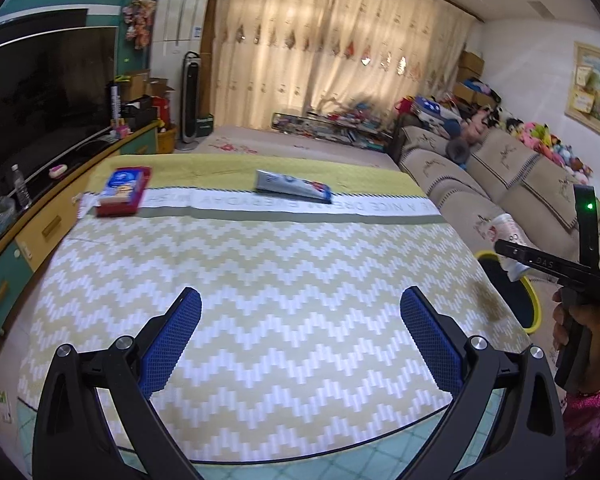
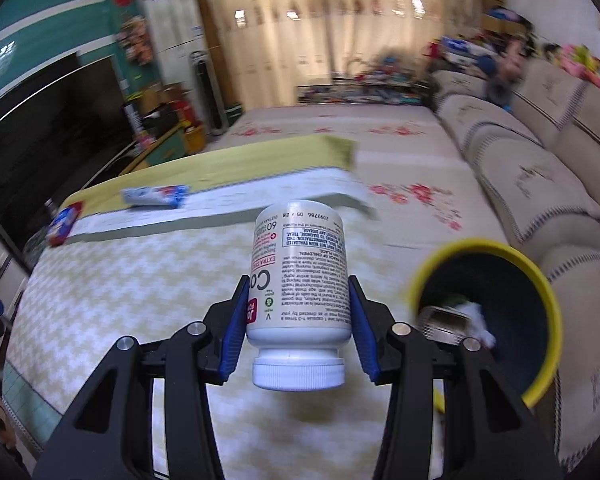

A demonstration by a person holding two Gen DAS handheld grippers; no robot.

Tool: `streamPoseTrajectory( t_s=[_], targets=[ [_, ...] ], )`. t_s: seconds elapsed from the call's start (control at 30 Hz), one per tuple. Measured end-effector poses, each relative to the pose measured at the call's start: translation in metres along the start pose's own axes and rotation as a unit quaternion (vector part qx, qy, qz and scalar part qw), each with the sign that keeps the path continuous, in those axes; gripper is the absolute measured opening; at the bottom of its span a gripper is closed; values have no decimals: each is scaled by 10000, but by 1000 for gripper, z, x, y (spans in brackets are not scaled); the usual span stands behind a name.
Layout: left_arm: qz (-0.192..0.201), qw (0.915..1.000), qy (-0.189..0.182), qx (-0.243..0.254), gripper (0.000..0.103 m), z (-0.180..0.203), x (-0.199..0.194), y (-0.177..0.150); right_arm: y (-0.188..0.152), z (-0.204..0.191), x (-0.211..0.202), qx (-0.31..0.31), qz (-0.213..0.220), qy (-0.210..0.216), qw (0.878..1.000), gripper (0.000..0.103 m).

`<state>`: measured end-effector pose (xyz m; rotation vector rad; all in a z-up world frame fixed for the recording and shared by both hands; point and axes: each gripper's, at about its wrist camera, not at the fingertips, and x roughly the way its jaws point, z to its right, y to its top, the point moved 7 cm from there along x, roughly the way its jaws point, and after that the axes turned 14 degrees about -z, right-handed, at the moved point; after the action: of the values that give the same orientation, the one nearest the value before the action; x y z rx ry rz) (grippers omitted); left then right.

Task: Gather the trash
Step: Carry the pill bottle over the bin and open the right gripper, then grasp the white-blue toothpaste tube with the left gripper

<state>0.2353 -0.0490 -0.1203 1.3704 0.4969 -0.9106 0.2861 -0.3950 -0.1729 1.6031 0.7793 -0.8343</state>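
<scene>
Over the zigzag-patterned bench (image 2: 148, 280), the right gripper (image 2: 298, 316) is clenched on a white pill bottle (image 2: 300, 280), its blue pads pressed to the bottle's sides, cap toward the camera and label upside down. Just right of the bottle sits a yellow-rimmed bin (image 2: 540, 280), beside the bench; something white and a shiny piece lie inside it, too blurred to name. The left gripper (image 1: 300, 312) hangs released above the same bench, its fingers (image 1: 428, 320) spread wide with nothing between them. Far across the bench from the bin lie a red-and-blue box (image 1: 122, 190) and a blue-and-white tube box (image 1: 294, 186), well apart from both grippers. From the left wrist view, the person's right hand (image 1: 580, 332) grips the tool's handle at the frame's edge, partly cut off, tilted downward near the bin.
</scene>
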Motion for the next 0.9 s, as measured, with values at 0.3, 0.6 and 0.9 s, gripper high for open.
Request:
streamPoseTrajectory(
  t_s=[0.3, 0.6, 0.9],
  targets=[
    [-209, 9993, 10, 315, 98, 36, 27, 10, -17, 112, 25, 868, -290, -580, 9941, 45],
    [-316, 9986, 202, 385, 98, 37, 53, 32, -13, 145, 45, 1205, -308, -696, 9898, 67],
    [-359, 9951, 401, 827, 98, 22, 101, 90, 4, 130, 59, 1046, -361, -667, 9916, 68]
  ],
)
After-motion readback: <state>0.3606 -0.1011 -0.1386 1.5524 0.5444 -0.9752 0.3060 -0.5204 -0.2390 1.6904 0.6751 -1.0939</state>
